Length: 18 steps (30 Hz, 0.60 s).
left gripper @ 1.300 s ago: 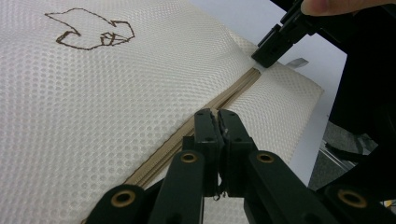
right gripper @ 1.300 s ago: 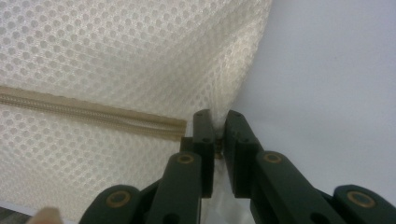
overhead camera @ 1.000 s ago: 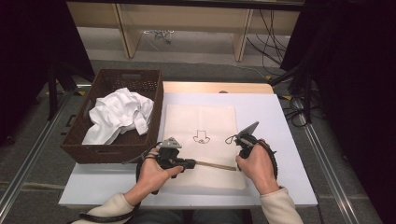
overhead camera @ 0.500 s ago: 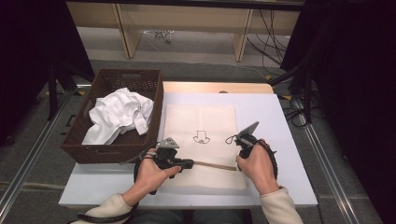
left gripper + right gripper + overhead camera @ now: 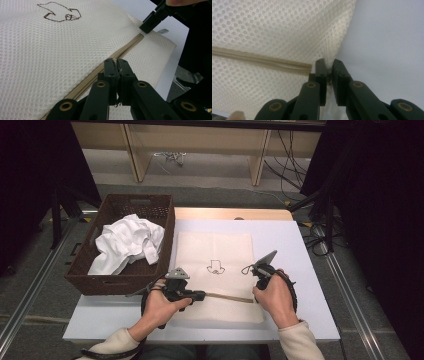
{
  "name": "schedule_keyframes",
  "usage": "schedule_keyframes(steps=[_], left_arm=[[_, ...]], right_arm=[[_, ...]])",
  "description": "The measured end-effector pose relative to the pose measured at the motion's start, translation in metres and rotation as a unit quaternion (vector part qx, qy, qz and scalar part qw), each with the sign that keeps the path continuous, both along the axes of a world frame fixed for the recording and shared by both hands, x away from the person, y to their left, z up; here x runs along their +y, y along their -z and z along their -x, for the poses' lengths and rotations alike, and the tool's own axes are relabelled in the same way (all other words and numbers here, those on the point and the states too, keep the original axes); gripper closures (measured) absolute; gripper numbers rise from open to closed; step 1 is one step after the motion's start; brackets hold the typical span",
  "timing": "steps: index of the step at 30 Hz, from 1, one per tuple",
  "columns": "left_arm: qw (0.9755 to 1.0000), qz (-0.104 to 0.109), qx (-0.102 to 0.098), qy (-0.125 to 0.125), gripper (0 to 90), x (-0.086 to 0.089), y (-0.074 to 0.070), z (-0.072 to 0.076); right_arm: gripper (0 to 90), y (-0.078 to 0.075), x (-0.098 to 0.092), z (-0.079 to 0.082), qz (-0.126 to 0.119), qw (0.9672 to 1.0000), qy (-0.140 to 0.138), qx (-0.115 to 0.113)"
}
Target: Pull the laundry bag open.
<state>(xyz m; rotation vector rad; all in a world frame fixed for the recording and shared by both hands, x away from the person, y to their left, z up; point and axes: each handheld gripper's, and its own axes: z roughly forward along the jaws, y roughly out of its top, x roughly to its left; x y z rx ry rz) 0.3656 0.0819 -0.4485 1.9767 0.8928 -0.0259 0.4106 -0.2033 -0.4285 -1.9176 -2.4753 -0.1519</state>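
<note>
Looking down from the high view, a cream mesh laundry bag (image 5: 217,270) lies flat on the white table (image 5: 300,250), just right of a brown basket (image 5: 127,210) that holds crumpled white clothes (image 5: 127,242). Both hands work at the bag's near end, where a tan zipper (image 5: 227,296) runs across it: the left gripper (image 5: 199,294) sits at the zipper's left part and the right gripper (image 5: 256,279) at the bag's right edge. From the left gripper view, the left gripper (image 5: 116,65) has its 2 jaws closed tight, apparently pinching the zipper pull on the zipper (image 5: 112,60), though the pull itself is too small to make out; the other gripper (image 5: 152,20) presses the bag's far corner. From the right gripper view, the right gripper (image 5: 329,67) is clamped on a fold of the mesh (image 5: 287,30) at the bag's side edge, just past the end of the zipper (image 5: 262,61). Judging by these views, the bag is light, thin and floppy, so it will bunch and slide on the smooth table unless 1 end is anchored. The best holds look like the zipper pull and the fabric edge beside the zipper's end.
</note>
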Motion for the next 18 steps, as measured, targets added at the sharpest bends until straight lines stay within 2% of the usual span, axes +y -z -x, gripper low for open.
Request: schedule_keyframes(steps=[18], left_arm=[[1.0000,-0.002,-0.001,-0.003,86.9,0.0079,0.0006,0.0003]], right_arm=[[84.7,-0.0003,0.0004,-0.0001,0.001,1.0000,0.005,0.002]])
